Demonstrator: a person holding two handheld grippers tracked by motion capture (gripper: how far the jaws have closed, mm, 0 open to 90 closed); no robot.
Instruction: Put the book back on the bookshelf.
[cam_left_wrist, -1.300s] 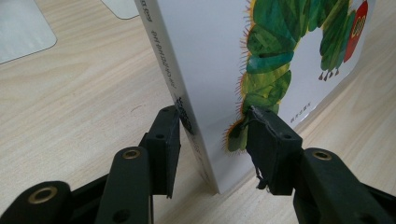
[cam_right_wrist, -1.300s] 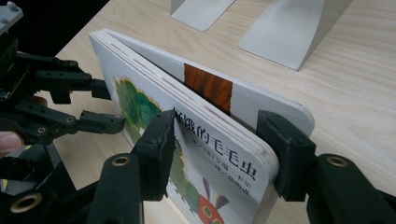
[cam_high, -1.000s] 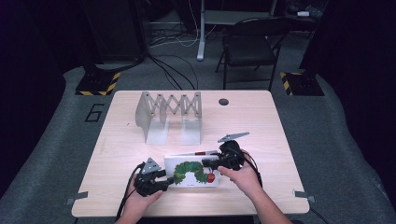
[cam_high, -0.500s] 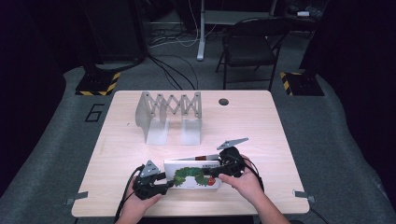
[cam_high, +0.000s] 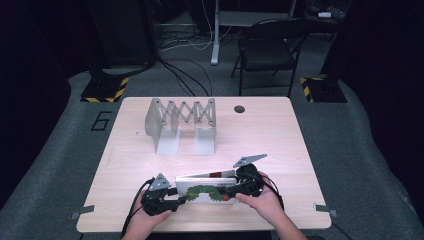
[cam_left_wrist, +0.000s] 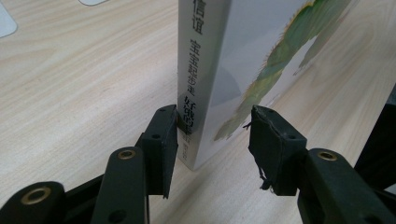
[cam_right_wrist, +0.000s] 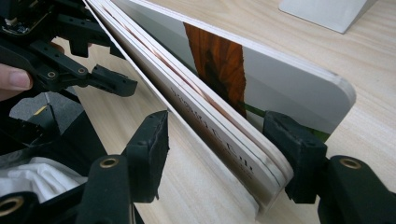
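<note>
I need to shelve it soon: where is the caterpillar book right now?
In the high view the book stands on edge at the table's near edge, between the two hand-held grippers, well in front of the grey rack.

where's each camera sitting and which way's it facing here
High view: above the near table edge, looking forward and down; both hands, left gripper, right gripper.
Left gripper view: on that gripper, facing the book's spine; its jaws straddle it.
Right gripper view: facing the page edges; jaws just opening.
All share the book.
</note>
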